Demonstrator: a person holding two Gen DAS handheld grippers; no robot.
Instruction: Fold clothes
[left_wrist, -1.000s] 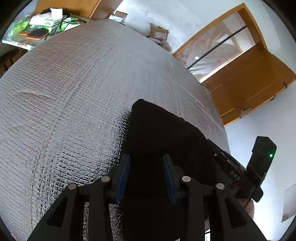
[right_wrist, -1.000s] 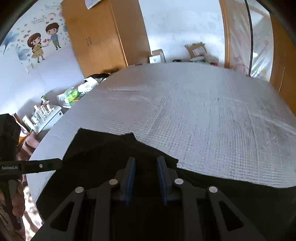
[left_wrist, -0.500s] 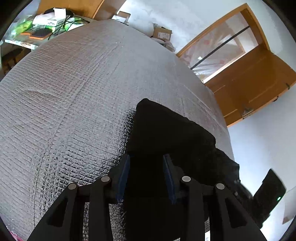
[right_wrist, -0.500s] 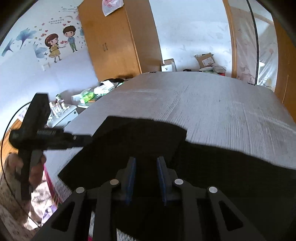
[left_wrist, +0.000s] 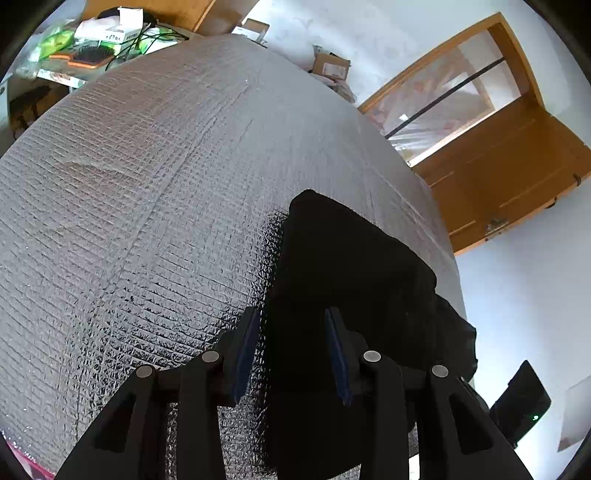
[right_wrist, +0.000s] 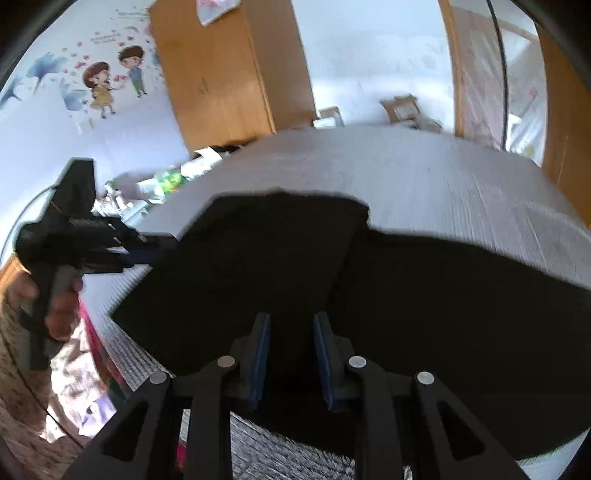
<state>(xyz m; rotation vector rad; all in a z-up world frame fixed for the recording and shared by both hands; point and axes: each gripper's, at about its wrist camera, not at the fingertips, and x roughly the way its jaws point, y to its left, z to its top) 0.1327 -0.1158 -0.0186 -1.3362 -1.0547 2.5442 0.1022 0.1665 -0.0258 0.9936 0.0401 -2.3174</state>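
A black garment (left_wrist: 351, 266) lies on the silver quilted tabletop (left_wrist: 147, 184), long axis running from 7 to 1 o'clock ahead of the nearer left hand-held gripper (left_wrist: 291, 347), and both it and the right hand-held gripper (right_wrist: 290, 350) stand part-open with cloth between the pads, grip uncertain.

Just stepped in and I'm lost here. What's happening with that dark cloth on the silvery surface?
A person is folding a black garment laid on a silver quilted mat, with handheld tongs in each hand. The left tongs sit at the garment's left edge; whether their pads grip the cloth is unclear. The right tongs hover low over the garment's middle, pads apart, with nothing clearly pinched. The cloth already appears partly doubled over; the fold isn't finished.
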